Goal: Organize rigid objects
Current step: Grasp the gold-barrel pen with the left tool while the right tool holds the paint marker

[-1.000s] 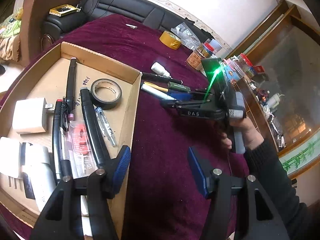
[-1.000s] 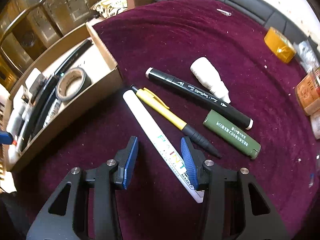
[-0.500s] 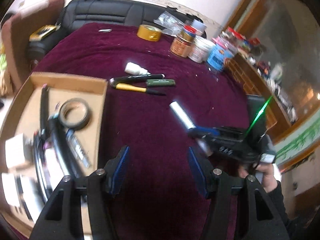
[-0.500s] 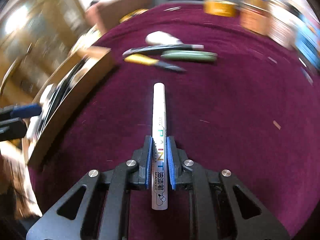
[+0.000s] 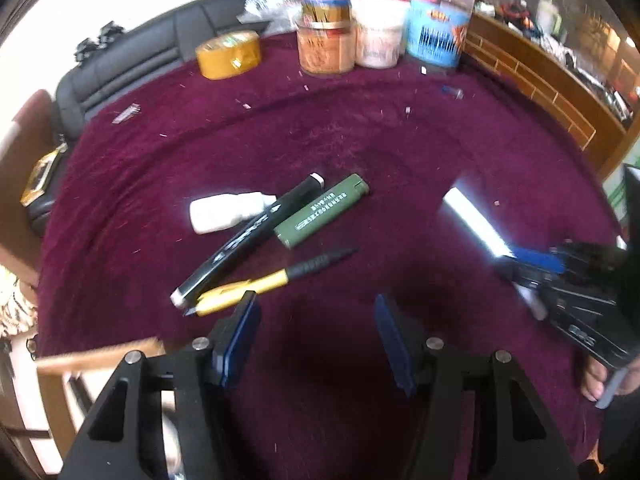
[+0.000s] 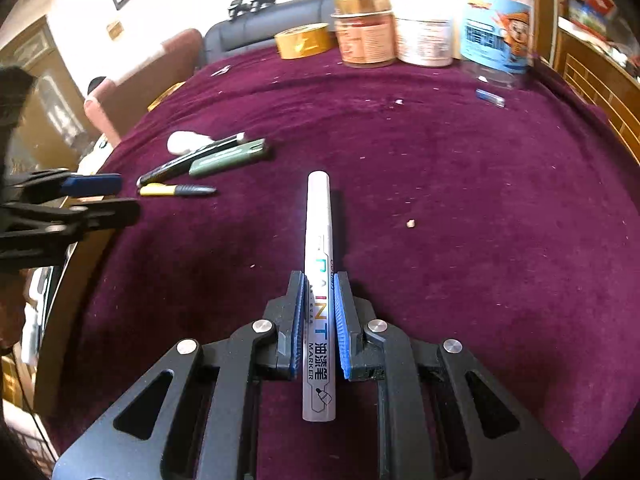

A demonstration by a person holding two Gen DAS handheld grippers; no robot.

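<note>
Your left fingers [image 5: 246, 344] are spread wide, blue pads apart with nothing between them, hanging over the maroon velvet surface [image 5: 360, 140]. Just ahead of the left pad lies the yellow-and-black pen [image 5: 272, 280], touching the long black marker [image 5: 248, 240] at its near end. The olive-green cylindrical pen [image 5: 322, 210] sits right beside that marker, and the small white squeeze bottle [image 5: 228, 212] rests against its far side. A corner of the brown cardboard box [image 5: 100, 358] peeks in at lower left. Far back, a yellow tape roll [image 5: 228, 54] and a row of plastic jars [image 5: 326, 40] line the edge. On your right, the other gripper [image 5: 532, 268] carries a blurred white stick.

Over to the right wrist: your right fingers [image 6: 344, 320] are pinching the white paint marker [image 6: 318, 280] around its lower half, its length running straight forward, lifted above the surface. The left gripper [image 6: 92, 196] shows at the left edge, near the pen cluster.
</note>
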